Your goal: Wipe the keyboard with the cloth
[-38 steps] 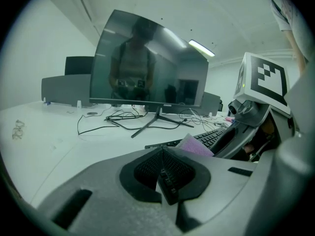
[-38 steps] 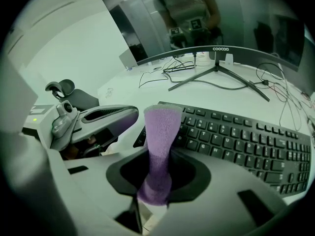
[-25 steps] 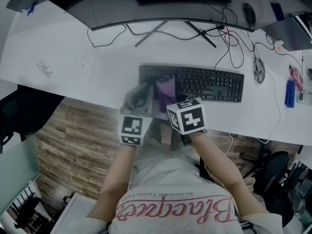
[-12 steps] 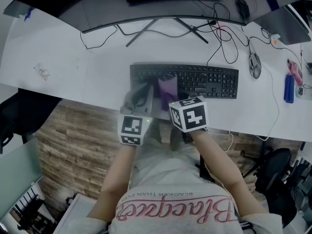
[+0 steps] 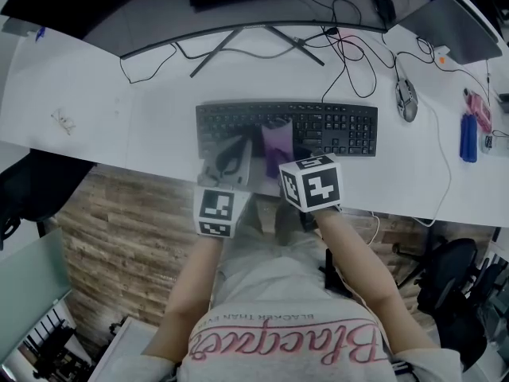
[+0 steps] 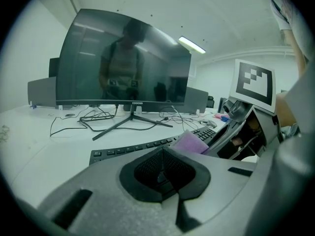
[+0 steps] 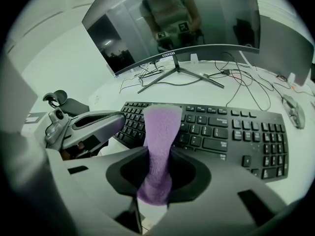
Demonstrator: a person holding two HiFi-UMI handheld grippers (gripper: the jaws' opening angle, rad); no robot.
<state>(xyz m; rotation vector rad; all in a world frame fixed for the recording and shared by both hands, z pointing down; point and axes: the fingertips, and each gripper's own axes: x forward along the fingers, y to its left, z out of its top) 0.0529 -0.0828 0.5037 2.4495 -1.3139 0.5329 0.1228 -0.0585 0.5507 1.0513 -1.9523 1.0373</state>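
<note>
A black keyboard [image 5: 286,127] lies on the white desk [image 5: 159,110], in front of a curved monitor. My right gripper [image 7: 156,191] is shut on a purple cloth [image 7: 160,136], which sticks forward from the jaws and rests on the keys left of the keyboard's middle [image 5: 277,143]. My left gripper [image 6: 162,168] is shut with nothing between its pads. It hovers at the keyboard's near left edge [image 5: 227,161], close beside the right gripper [image 6: 236,132]. The cloth [image 6: 189,142] shows to its right. In the right gripper view the left gripper [image 7: 83,127] sits at the left, over the keyboard [image 7: 231,136].
The monitor [image 5: 238,6] on its splayed stand [image 5: 254,42] stands behind the keyboard, with tangled cables [image 5: 350,46] to the right. A mouse [image 5: 406,100], a blue object [image 5: 467,138] and a pink one [image 5: 479,106] lie at the right. A dark chair [image 5: 32,189] stands left, below the desk's edge.
Both grippers and the cloth have shifted to the right along the keyboard, from its left part toward the middle. The head view has also panned, so the desk sits further left and up.
</note>
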